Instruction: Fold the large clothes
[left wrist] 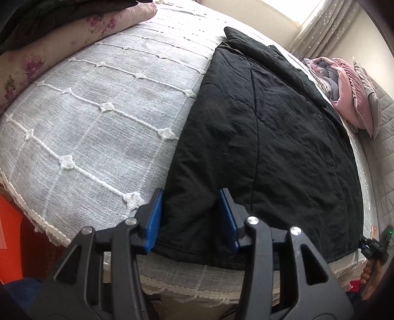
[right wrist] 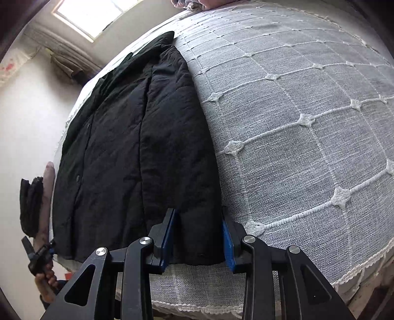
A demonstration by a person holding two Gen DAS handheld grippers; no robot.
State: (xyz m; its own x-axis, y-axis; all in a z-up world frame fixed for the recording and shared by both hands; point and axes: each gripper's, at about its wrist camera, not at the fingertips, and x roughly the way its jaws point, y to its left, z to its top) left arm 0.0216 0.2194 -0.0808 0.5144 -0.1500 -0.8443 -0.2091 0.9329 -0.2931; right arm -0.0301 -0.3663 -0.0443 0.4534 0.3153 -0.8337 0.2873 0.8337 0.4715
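Observation:
A black quilted jacket (left wrist: 270,137) (right wrist: 128,152) lies flat and buttoned on the bed's grey bedspread (left wrist: 98,118) (right wrist: 307,135), its hem at the near edge. My left gripper (left wrist: 191,194) stands open over the hem's left corner, its blue pads (left wrist: 154,221) astride the fabric without pinching it. My right gripper (right wrist: 198,211) is at the hem's right corner, and its pads (right wrist: 227,243) press on the cloth that fills the gap between them. Each view shows the other gripper small at its edge, the right gripper (left wrist: 374,246) and the left gripper (right wrist: 39,256), with a hand (right wrist: 46,278) on the handle.
A floral quilt (left wrist: 73,32) lies at the head of the left wrist view. A pile of pink and grey clothes (left wrist: 344,86) sits beyond the jacket's collar. An orange object (left wrist: 9,221) stands beside the bed. A window (right wrist: 91,14) and curtains are behind.

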